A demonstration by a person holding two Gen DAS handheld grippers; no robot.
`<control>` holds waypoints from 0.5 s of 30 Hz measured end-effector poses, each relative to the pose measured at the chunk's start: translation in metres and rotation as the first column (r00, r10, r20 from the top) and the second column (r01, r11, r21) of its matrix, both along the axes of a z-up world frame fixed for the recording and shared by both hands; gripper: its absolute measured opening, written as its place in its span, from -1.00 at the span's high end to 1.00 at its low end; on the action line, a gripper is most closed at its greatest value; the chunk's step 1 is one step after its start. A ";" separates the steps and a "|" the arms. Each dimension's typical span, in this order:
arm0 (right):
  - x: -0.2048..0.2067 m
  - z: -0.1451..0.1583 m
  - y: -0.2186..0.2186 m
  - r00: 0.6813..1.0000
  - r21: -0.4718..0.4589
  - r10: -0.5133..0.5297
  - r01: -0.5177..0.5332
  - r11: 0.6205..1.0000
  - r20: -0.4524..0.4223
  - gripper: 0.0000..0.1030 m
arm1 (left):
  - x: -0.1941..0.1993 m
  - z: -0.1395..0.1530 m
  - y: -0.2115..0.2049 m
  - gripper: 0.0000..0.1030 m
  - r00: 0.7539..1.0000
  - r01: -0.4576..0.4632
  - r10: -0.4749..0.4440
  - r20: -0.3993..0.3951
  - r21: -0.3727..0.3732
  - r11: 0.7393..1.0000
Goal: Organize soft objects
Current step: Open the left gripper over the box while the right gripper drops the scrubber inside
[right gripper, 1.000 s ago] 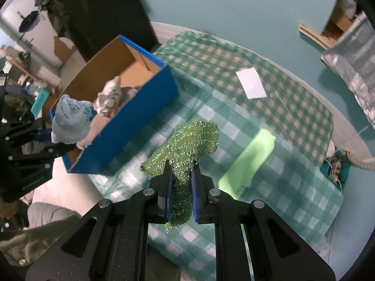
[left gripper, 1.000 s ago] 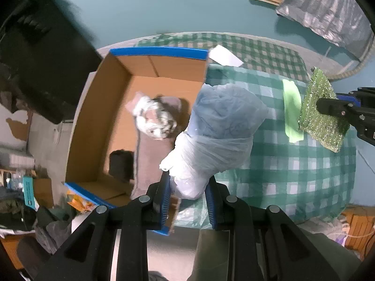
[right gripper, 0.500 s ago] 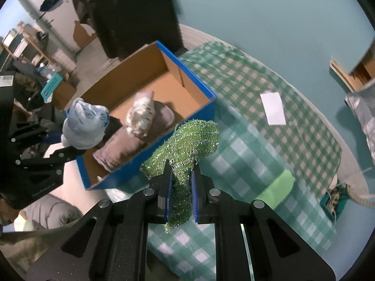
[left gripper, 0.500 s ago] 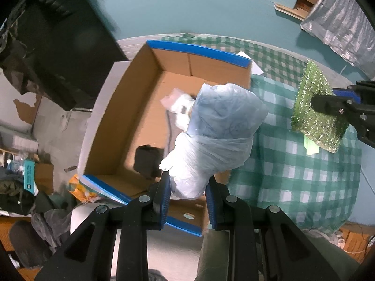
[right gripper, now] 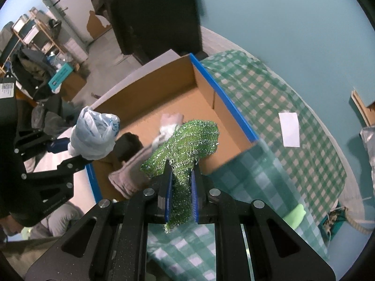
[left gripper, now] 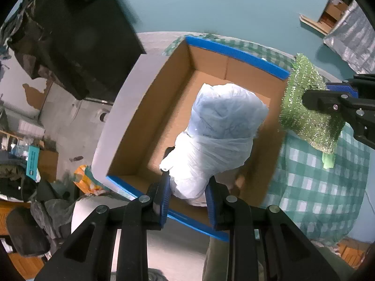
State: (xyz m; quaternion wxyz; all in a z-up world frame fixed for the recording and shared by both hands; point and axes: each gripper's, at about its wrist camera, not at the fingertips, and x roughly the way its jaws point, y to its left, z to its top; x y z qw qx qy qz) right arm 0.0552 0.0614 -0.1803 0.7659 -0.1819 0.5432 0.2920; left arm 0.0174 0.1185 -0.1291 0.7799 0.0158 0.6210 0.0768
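Plastic-wrapped bundle (left gripper: 218,138) clamped in left gripper (left gripper: 188,193), hanging over the open cardboard box (left gripper: 145,117) inside its blue-edged rim. Right gripper (right gripper: 181,195) closed on one green sparkly cloth (right gripper: 185,149), at the box's near wall, above the checkered cloth (right gripper: 269,107). Box holds one grey towel (right gripper: 131,171), one dark item (right gripper: 129,142); far half of its floor bare. One white card (right gripper: 290,130) beyond.

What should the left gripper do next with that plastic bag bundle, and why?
Probably lower it a little and let go. The left gripper is shut on the plastic bag bundle, which already hangs over the open cardboard box, above bare floor beside the items lying inside. The right gripper, gripping the green sparkly cloth, is close behind.
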 end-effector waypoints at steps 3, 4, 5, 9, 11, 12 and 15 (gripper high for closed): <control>0.007 -0.007 0.012 1.000 -0.004 0.005 -0.005 1.000 -0.019 0.77 | 0.004 -0.006 0.010 0.47 1.000 -0.019 0.019 -0.007 -0.001 1.000; 0.010 -0.012 0.017 1.000 -0.009 0.004 -0.005 1.000 -0.027 0.77 | 0.005 -0.009 0.013 0.47 1.000 -0.027 0.027 -0.010 -0.002 1.000; 0.011 -0.013 0.019 1.000 -0.012 0.002 -0.003 1.000 -0.031 0.77 | 0.006 -0.011 0.016 0.47 0.999 -0.032 0.032 -0.013 0.000 0.999; 0.021 -0.026 0.031 0.998 -0.015 -0.015 0.014 1.000 -0.062 0.77 | 0.013 -0.020 0.027 0.47 0.999 -0.047 0.048 -0.024 0.010 0.999; 0.023 -0.030 0.034 0.998 -0.024 -0.021 0.020 1.000 -0.067 0.77 | 0.016 -0.025 0.032 0.47 0.998 -0.055 0.055 -0.031 0.011 0.998; 0.023 -0.032 0.038 0.997 -0.029 -0.023 0.021 0.999 -0.071 0.77 | 0.017 -0.027 0.034 0.47 0.998 -0.059 0.060 -0.034 0.013 0.998; 0.027 -0.038 0.042 0.996 -0.035 -0.021 0.018 0.999 -0.086 0.77 | 0.021 -0.033 0.039 0.47 0.997 -0.068 0.069 -0.042 0.021 0.997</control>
